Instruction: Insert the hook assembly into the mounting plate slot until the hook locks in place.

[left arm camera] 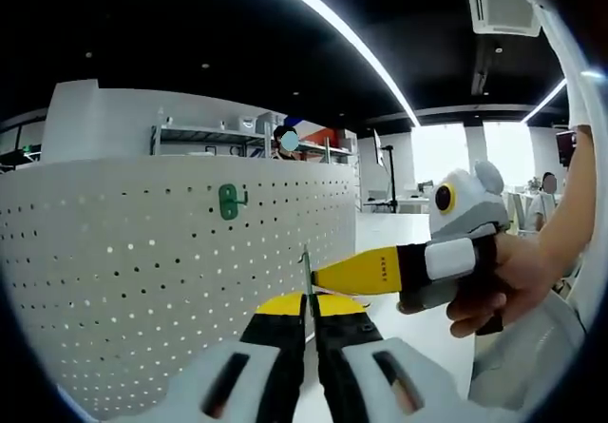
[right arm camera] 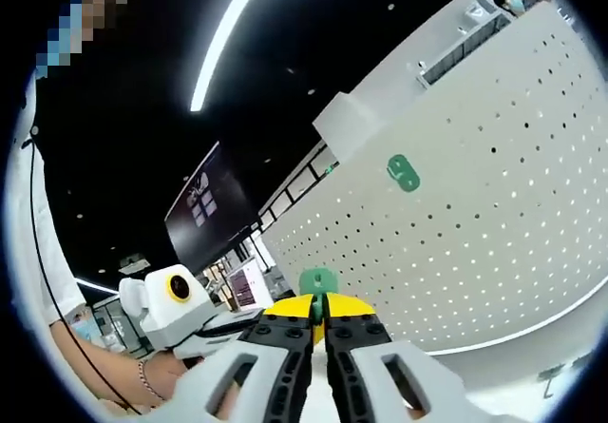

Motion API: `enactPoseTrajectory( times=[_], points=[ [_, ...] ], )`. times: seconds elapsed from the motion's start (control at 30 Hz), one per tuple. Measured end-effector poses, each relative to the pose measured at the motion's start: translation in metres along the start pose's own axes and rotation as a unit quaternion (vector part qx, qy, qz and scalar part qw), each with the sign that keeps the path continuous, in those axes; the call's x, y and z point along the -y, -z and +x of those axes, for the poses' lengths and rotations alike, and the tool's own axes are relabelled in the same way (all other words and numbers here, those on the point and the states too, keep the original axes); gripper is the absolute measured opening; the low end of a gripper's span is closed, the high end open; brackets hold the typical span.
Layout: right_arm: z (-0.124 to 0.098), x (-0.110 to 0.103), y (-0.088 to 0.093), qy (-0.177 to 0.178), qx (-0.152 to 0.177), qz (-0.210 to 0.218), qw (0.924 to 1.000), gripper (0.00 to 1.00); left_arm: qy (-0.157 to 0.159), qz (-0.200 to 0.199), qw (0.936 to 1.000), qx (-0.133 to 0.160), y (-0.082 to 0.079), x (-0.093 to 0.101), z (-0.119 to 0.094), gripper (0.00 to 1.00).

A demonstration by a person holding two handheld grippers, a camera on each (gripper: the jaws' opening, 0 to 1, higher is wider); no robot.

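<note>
A small green hook piece [left arm camera: 306, 269] stands edge-on at the tips of my left gripper [left arm camera: 309, 301], whose yellow-tipped jaws are shut on it. My right gripper [left arm camera: 319, 277] comes in from the right in a person's hand [left arm camera: 503, 285], its yellow tip meeting the same piece. In the right gripper view the hook piece [right arm camera: 318, 281] sticks up between the shut jaws of my right gripper [right arm camera: 319, 311], and my left gripper [right arm camera: 255, 323] reaches in from the lower left. A green mounting plate [left arm camera: 229, 201] [right arm camera: 403, 172] sits on the white pegboard [left arm camera: 142, 271] [right arm camera: 494, 214], well apart from the hook piece.
The curved pegboard wall stands to the left in the left gripper view. Behind it are metal shelves [left arm camera: 204, 138] and a person [left arm camera: 285, 141]. Open floor and desks lie to the right [left arm camera: 399, 204]. A dark wall screen [right arm camera: 204, 204] hangs beyond the board's end.
</note>
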State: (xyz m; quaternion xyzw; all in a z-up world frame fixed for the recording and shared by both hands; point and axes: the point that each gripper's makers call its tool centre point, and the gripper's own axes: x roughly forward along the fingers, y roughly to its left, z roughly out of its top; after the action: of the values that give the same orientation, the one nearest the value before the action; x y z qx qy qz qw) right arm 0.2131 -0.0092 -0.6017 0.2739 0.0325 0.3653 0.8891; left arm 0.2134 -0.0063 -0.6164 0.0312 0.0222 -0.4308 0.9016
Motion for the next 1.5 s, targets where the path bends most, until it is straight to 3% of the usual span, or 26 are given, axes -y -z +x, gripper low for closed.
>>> enactPoseTrajectory(
  times=[0.57, 0.77, 1.0, 1.23, 1.3, 1.5],
  points=[
    [-0.001, 0.001, 0.002, 0.007, -0.007, -0.018, 0.9998, 0.00, -0.001, -0.008, 1.0000, -0.006, 0.003, 0.001, 0.001, 0.05],
    [-0.002, 0.003, 0.002, 0.008, -0.008, -0.019, 0.9998, 0.00, -0.001, -0.016, 0.9995, -0.025, 0.012, 0.000, 0.002, 0.25],
    [-0.002, 0.002, 0.003, 0.005, -0.009, -0.017, 0.9998, 0.00, -0.016, -0.024, 0.9988, -0.039, 0.022, -0.004, 0.004, 0.64],
    [-0.002, 0.002, 0.002, 0.005, -0.009, -0.010, 0.9999, 0.00, -0.015, -0.047, 0.9977, -0.047, 0.031, -0.003, 0.006, 0.93],
    [-0.002, 0.002, 0.002, 0.005, -0.009, -0.009, 0.9999, 0.00, -0.015, -0.044, 0.9977, -0.049, 0.033, -0.002, 0.007, 0.97],
    [-0.001, 0.002, 0.002, 0.005, -0.010, -0.010, 0.9999, 0.00, -0.013, -0.040, 0.9978, -0.051, 0.033, -0.001, 0.007, 0.95]
  ],
)
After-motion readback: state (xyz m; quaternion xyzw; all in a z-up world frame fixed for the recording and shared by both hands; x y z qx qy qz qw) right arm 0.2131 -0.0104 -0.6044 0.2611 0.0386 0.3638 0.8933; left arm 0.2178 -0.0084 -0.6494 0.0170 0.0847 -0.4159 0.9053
